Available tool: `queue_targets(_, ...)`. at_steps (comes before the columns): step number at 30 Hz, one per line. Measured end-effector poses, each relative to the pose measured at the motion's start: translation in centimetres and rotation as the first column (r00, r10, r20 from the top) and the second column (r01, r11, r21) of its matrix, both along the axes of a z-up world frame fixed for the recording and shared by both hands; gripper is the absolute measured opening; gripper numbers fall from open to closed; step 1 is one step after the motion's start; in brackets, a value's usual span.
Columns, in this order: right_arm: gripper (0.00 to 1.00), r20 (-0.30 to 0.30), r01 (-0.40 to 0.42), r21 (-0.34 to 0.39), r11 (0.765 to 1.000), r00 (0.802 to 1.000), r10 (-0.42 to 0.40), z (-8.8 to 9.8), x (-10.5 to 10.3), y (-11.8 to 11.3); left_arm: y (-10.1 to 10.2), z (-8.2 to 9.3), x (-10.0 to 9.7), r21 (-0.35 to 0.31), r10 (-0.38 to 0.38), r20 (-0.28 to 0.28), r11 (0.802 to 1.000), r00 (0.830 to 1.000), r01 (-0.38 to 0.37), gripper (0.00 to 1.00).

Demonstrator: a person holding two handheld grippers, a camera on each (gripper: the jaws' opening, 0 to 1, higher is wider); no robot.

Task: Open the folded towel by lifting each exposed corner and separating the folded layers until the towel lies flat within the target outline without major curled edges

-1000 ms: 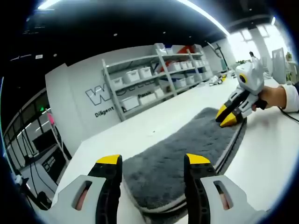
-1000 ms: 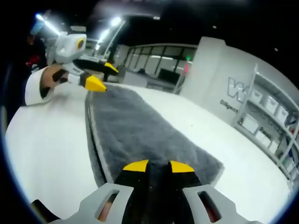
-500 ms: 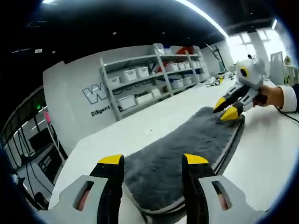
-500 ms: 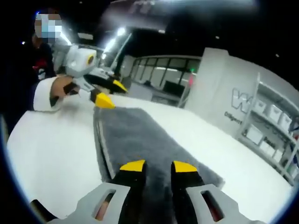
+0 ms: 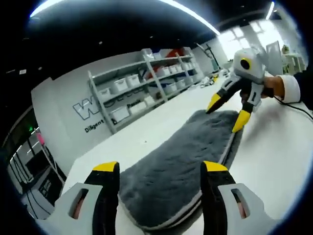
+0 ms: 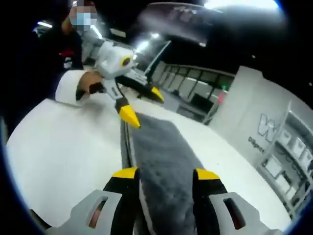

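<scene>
In the left gripper view, the left tongs (image 5: 160, 169) rise from the bottom of the frame, jaws wide apart and holding nothing, with the near end of the folded grey towel (image 5: 181, 166) lying between and beyond them. The towel runs from bottom centre toward the upper right across the white table (image 5: 274, 161). At the upper left stands a white wall with lettering (image 5: 90, 110); shelves (image 5: 146, 85) with white bins sit at upper centre. At the upper right, the right tongs (image 5: 226, 113), held by a hand (image 5: 275, 88), hover open over the towel's far end, gripping nothing.

In the right gripper view, the left tongs (image 6: 143, 106) and its hand (image 6: 88, 84) sit at the upper left, jaws spread above the towel's (image 6: 166, 166) far end. The towel runs down the middle of the table (image 6: 58, 152) to the right tongs (image 6: 166, 173) at bottom centre, which are open around its near end without clamping it.
</scene>
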State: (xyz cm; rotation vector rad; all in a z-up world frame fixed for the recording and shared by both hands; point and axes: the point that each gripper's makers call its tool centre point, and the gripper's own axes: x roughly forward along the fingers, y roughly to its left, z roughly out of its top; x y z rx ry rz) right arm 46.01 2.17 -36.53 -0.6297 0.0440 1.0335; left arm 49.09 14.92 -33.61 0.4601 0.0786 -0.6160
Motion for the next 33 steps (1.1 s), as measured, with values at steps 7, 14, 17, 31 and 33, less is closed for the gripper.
queue_targets(7, 0.43, -0.094, 0.071, 0.074, 0.995, 0.994, -0.064, -0.1, 1.3, -1.2, 0.0, -1.0, 0.2, -0.088, -0.007, -0.092, 0.996, 0.996, -0.002, 0.63)
queue_targets(14, 0.50, -0.255, 0.156, 0.105, 0.982, 0.959, -0.125, -1.8, 2.6, -2.8, 0.6, -2.3, 0.6, -0.088, 0.013, -0.155, 0.996, 0.988, -0.027, 0.63)
queue_targets(17, 0.54, -0.321, 0.197, 0.125, 0.973, 0.936, -0.148, -2.2, 2.9, -3.2, 0.8, -3.1, 0.6, -0.101, 0.020, -0.201, 0.994, 0.979, -0.041, 0.64)
queue_targets(31, 0.59, -0.461, 0.275, 0.162, 0.948, 0.870, -0.174, -3.6, 3.2, -4.3, 0.6, -5.7, 0.2, -0.160, 0.016, -0.354, 0.984, 0.935, -0.077, 0.60)
queue_targets(33, 0.59, -0.462, 0.284, 0.157, 0.946, 0.867, -0.184, -3.8, 3.0, -4.1, 0.6, -5.8, 0.1, -0.155, 0.021, -0.352, 0.985, 0.936, -0.080, 0.60)
